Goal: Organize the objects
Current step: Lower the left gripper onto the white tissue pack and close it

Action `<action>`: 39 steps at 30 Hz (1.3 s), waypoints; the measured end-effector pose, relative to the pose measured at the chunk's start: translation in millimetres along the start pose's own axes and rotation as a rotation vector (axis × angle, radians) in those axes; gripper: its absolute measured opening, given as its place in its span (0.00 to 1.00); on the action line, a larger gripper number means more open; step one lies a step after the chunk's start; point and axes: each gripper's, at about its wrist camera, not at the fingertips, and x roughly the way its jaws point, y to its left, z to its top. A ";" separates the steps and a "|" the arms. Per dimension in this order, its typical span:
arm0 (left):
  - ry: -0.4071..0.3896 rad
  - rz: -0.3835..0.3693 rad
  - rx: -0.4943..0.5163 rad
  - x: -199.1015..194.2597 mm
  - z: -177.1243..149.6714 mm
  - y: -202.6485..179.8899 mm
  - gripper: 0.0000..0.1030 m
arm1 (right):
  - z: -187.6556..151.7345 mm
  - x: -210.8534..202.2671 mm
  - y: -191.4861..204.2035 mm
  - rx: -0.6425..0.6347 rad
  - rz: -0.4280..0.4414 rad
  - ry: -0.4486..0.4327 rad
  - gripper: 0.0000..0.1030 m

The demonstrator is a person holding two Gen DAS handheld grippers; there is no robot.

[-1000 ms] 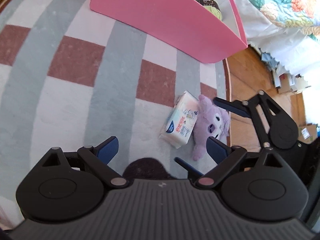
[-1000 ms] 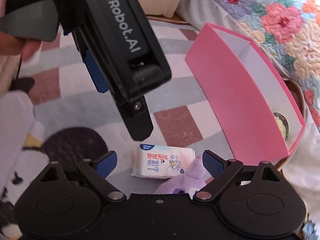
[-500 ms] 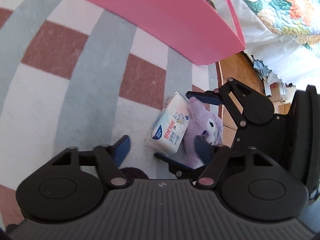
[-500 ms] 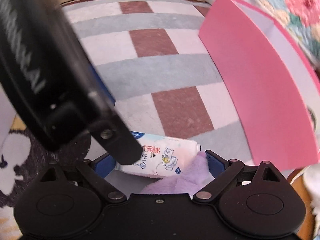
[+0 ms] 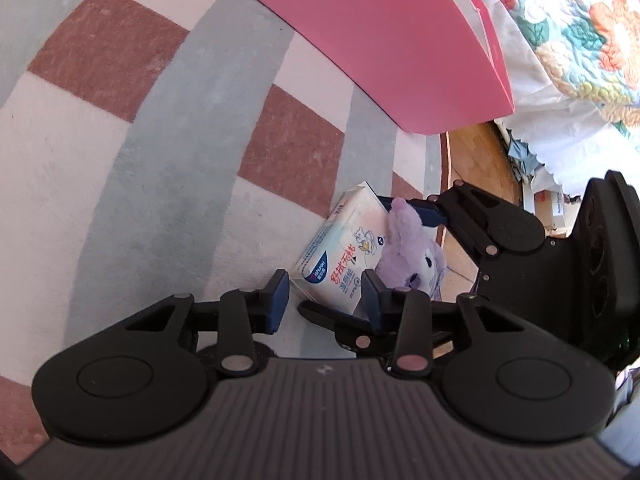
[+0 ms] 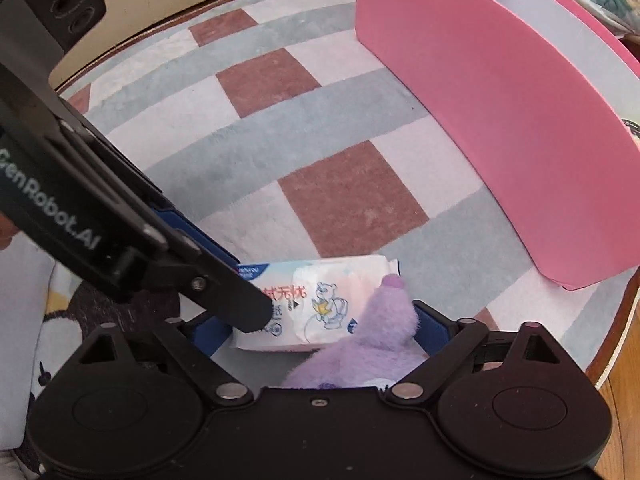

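A white pack of wipes lies on the checked rug, leaning against a purple plush toy. My left gripper straddles the pack's near end; its jaws are closing, the blue pads close beside the pack with a thin gap still showing. From the right comes my right gripper, wide open and closing slightly, with the plush toy and the pack both between its fingers. In the right wrist view the left gripper crosses over the pack's left end. A pink box stands beyond.
The pink box is open-topped and stands at the rug's far right edge. Wooden floor shows past the rug's border. A flowered quilt hangs to the right. Bare rug spreads to the left.
My left gripper came down over the pack and its jaws narrowed from wide to close around it. The right gripper moved in over the plush toy and the pack.
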 end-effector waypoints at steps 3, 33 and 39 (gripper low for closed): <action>-0.006 -0.005 -0.006 0.5 0.1 1.9 0.37 | 2.3 2.4 -7.5 0.015 0.003 -0.012 0.84; -0.177 0.129 -0.037 -45.0 36.9 26.7 0.37 | 25.1 15.3 20.1 0.289 0.041 -0.126 0.87; -0.171 0.173 -0.023 -47.8 36.2 28.0 0.37 | 19.1 14.5 33.7 0.293 -0.028 -0.159 0.79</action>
